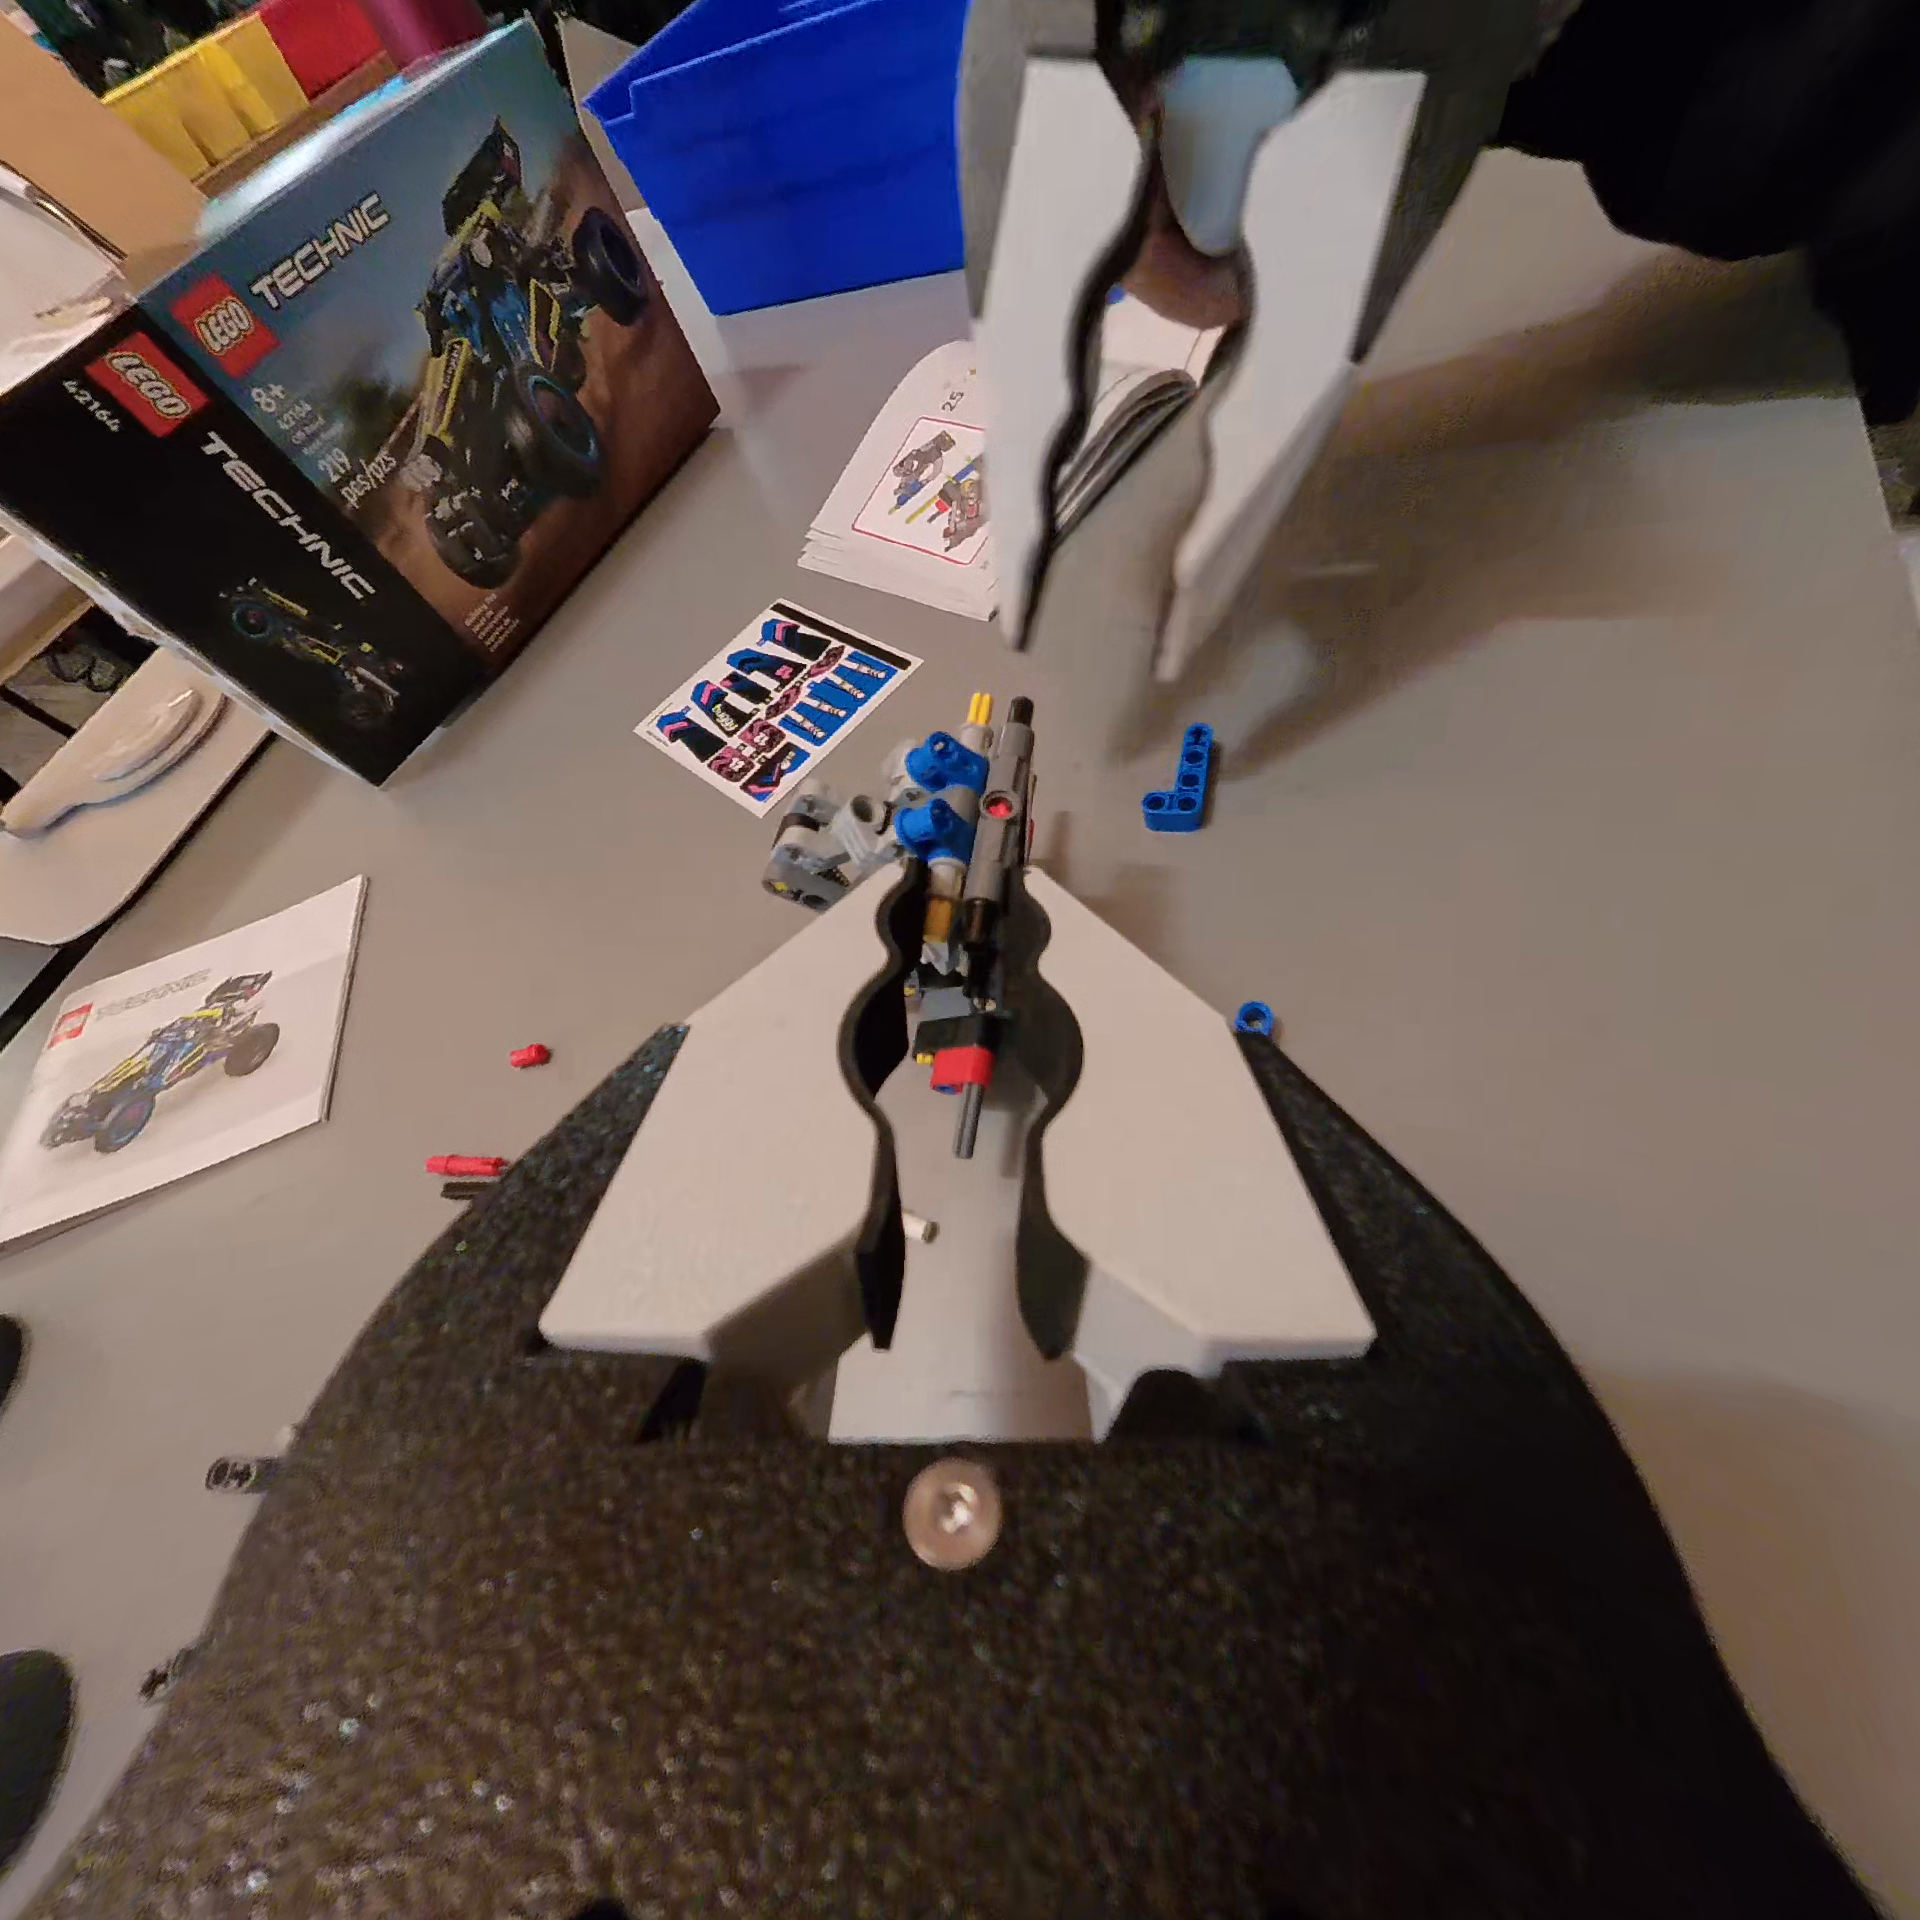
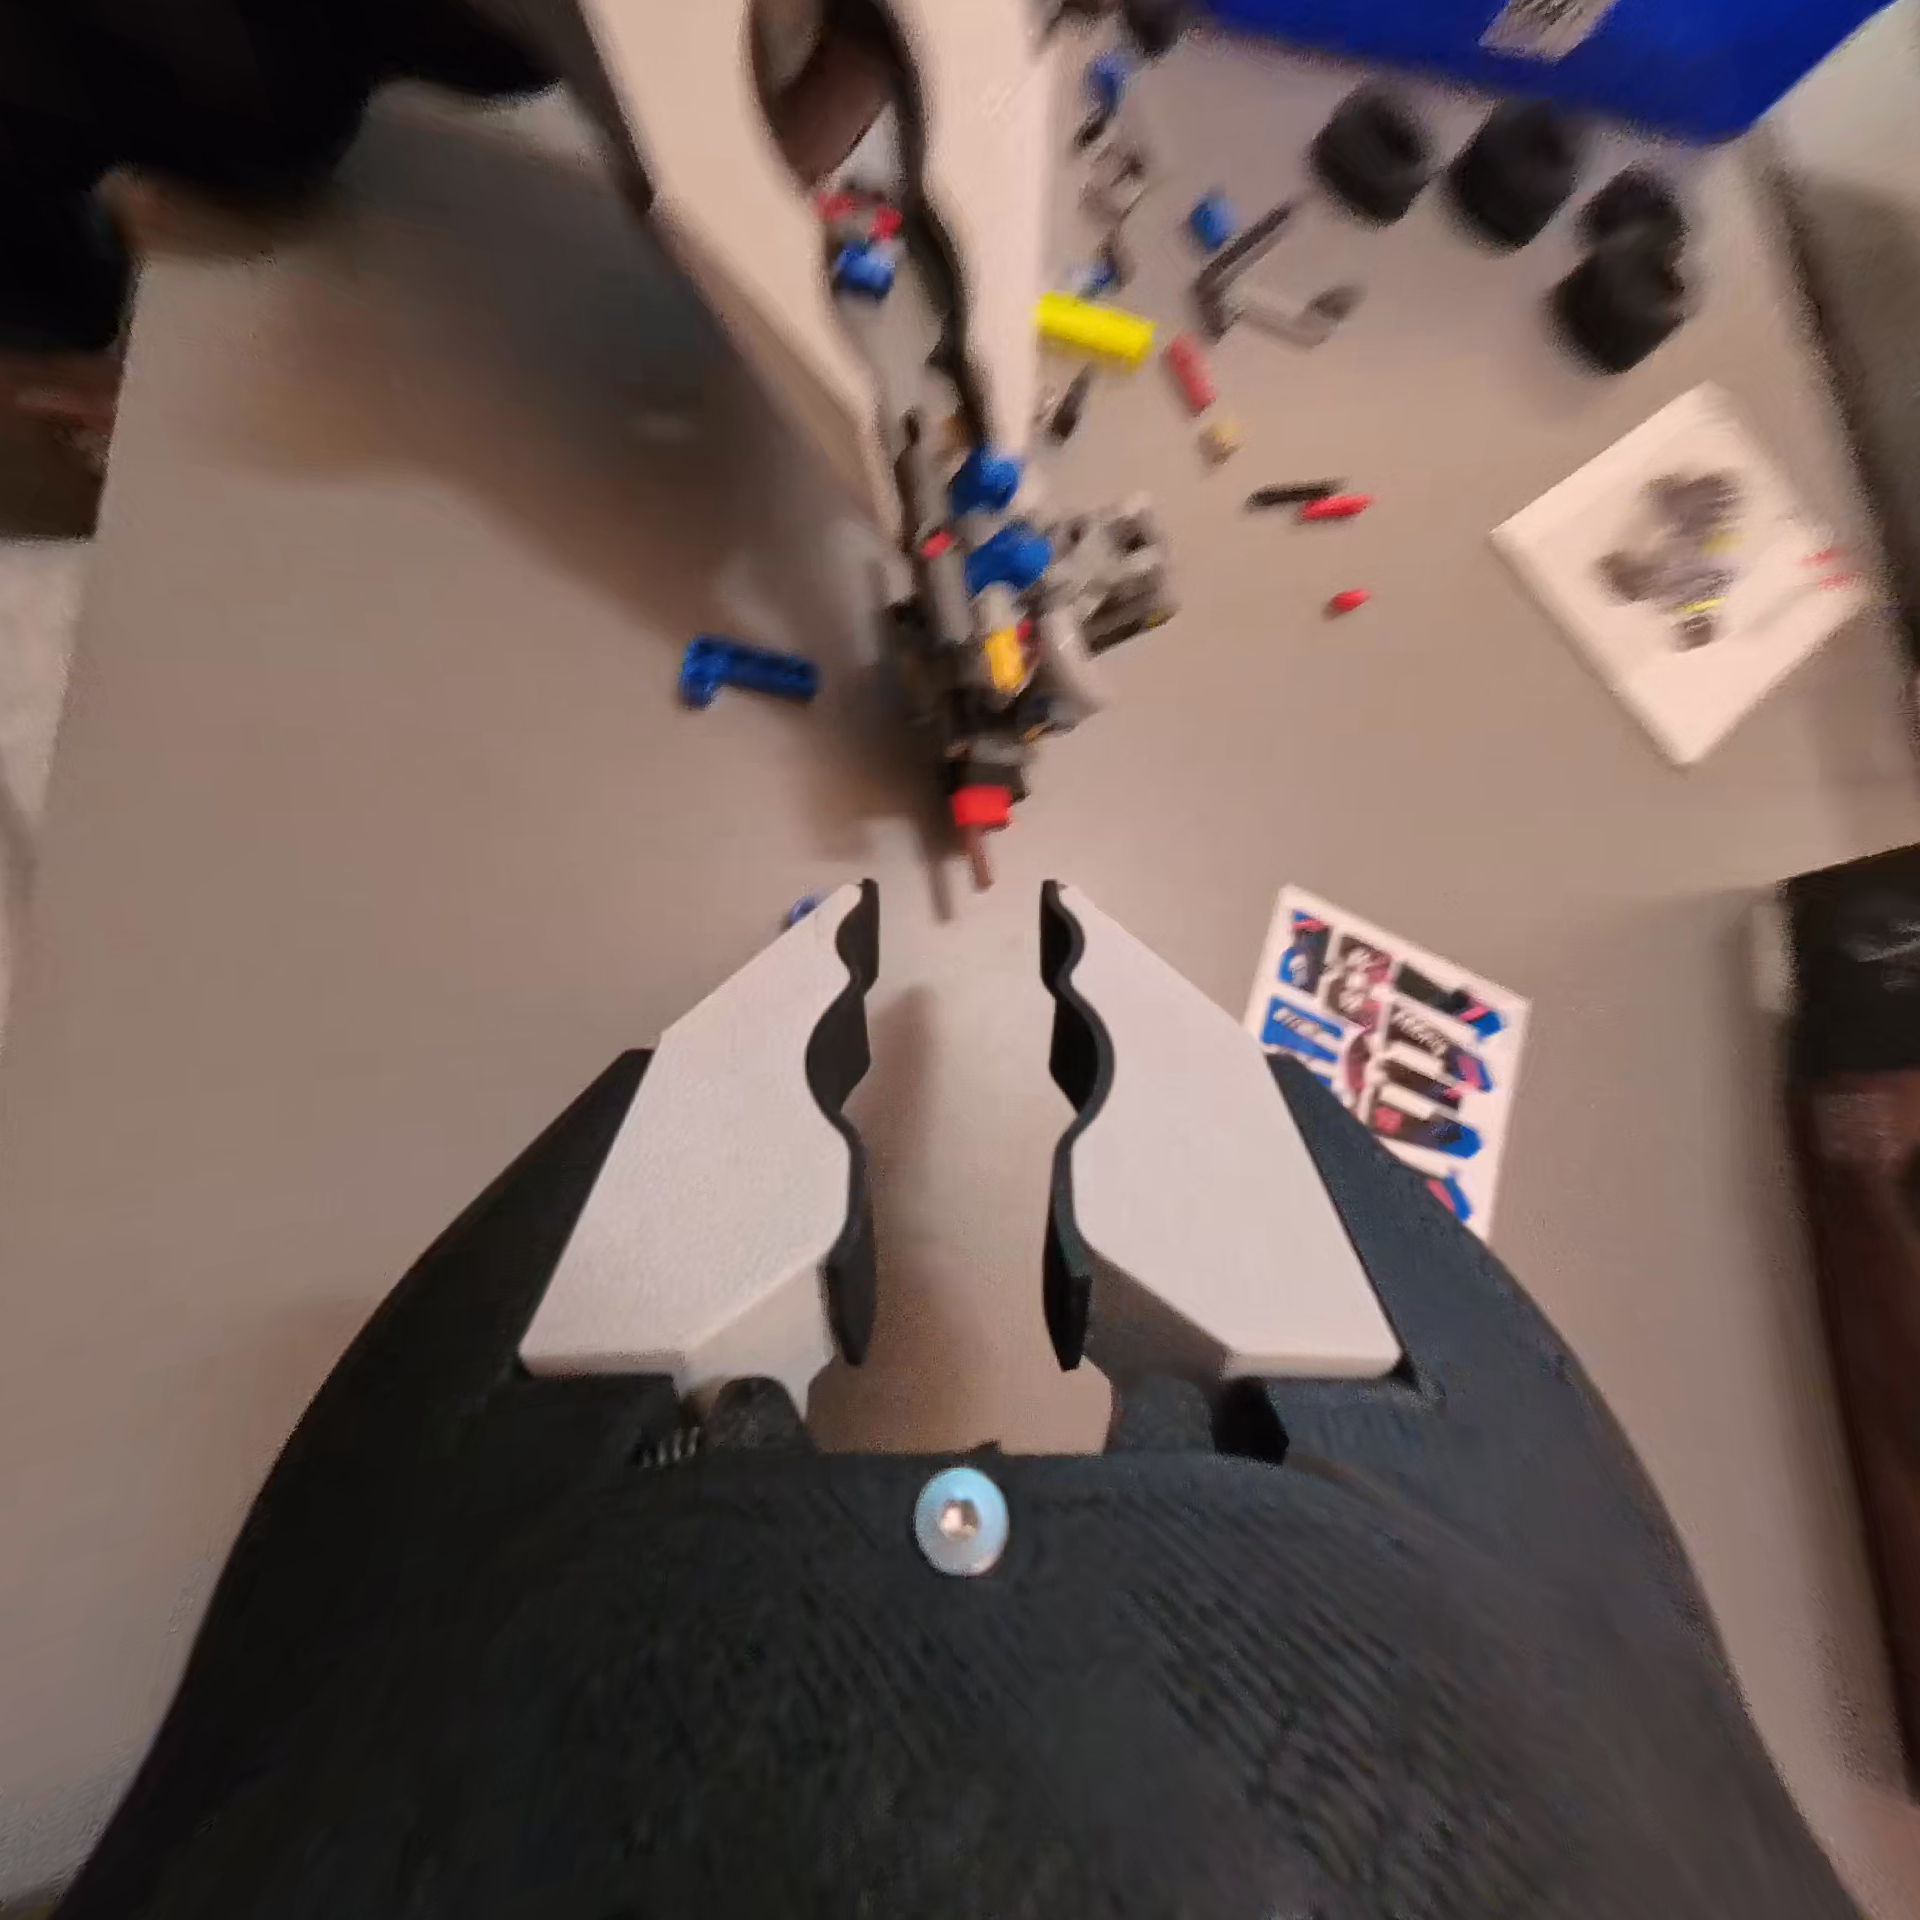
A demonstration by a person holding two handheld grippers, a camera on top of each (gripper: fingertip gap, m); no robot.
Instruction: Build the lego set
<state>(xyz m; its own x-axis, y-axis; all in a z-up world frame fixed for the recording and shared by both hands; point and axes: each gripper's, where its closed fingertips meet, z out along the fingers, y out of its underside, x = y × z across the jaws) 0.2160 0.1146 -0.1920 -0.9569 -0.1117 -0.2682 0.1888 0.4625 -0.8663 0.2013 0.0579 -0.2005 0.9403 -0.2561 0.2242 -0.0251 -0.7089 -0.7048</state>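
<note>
My left gripper (image 1: 971,883) is shut on a partly built lego assembly (image 1: 961,821) of grey, blue, black and red parts, with a dark axle sticking back between the fingers. The assembly is low over the grey table (image 1: 1455,935). My right gripper (image 2: 956,894) is open and empty, its tips just short of the assembly's red end (image 2: 977,805). It shows in the left wrist view (image 1: 1101,623) above and beyond the assembly. The left gripper shows blurred in the right wrist view (image 2: 914,488). A blue L-shaped beam (image 1: 1179,779) lies beside the assembly, also seen in the right wrist view (image 2: 743,670).
The set's box (image 1: 364,416) stands at left, with a blue bin (image 1: 810,156) behind. A sticker sheet (image 1: 774,707), an open manual (image 1: 914,488) and a closed booklet (image 1: 177,1049) lie on the table. Red pins (image 1: 462,1164), a blue bush (image 1: 1252,1016), black tyres (image 2: 1496,177) and several loose parts (image 2: 1091,327) are scattered about.
</note>
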